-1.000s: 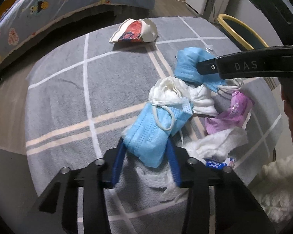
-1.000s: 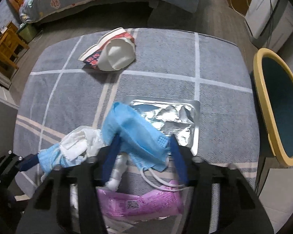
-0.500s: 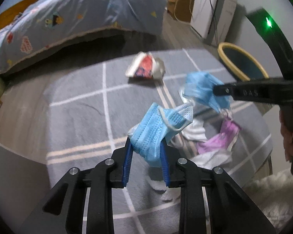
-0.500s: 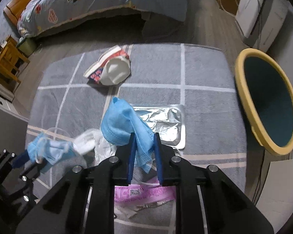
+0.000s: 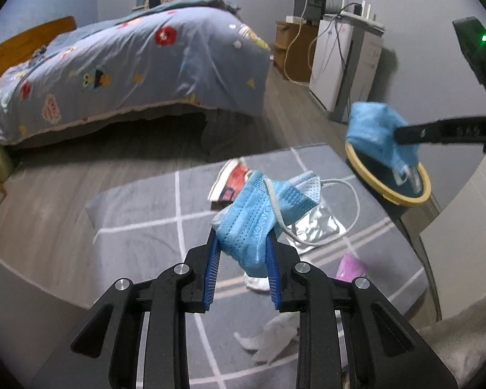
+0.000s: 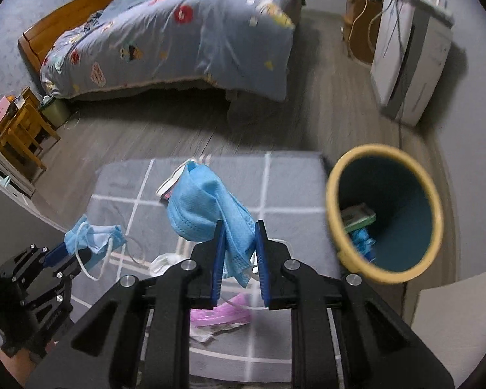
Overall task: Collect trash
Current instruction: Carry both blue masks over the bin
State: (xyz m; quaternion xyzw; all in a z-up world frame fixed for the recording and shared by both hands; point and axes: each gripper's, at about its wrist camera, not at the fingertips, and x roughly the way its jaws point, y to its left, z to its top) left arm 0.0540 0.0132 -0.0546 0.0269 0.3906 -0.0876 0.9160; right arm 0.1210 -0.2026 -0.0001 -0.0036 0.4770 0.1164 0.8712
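My left gripper [image 5: 241, 248] is shut on a blue face mask [image 5: 259, 214] and holds it high above the grey checked rug [image 5: 139, 207]. My right gripper [image 6: 238, 231] is shut on a second blue face mask [image 6: 204, 214], also lifted, to the left of the yellow-rimmed teal bin [image 6: 385, 214]. In the left wrist view the right gripper [image 5: 401, 133] holds its mask [image 5: 372, 129] just above the bin [image 5: 392, 178]. In the right wrist view the left gripper [image 6: 68, 249] and its mask [image 6: 94, 235] show at the lower left.
On the rug lie a crumpled red and white wrapper [image 5: 233, 181], a silver foil tray [image 5: 320, 227], a pink packet [image 5: 353, 265] and white tissues [image 5: 272, 337]. The bin holds some trash [image 6: 359, 220]. A bed [image 5: 129, 64] stands behind, a white appliance [image 5: 343, 68] at the right.
Both grippers closed on their masks and lifted them well off the rug. The right gripper carried its mask rightward to the bin.
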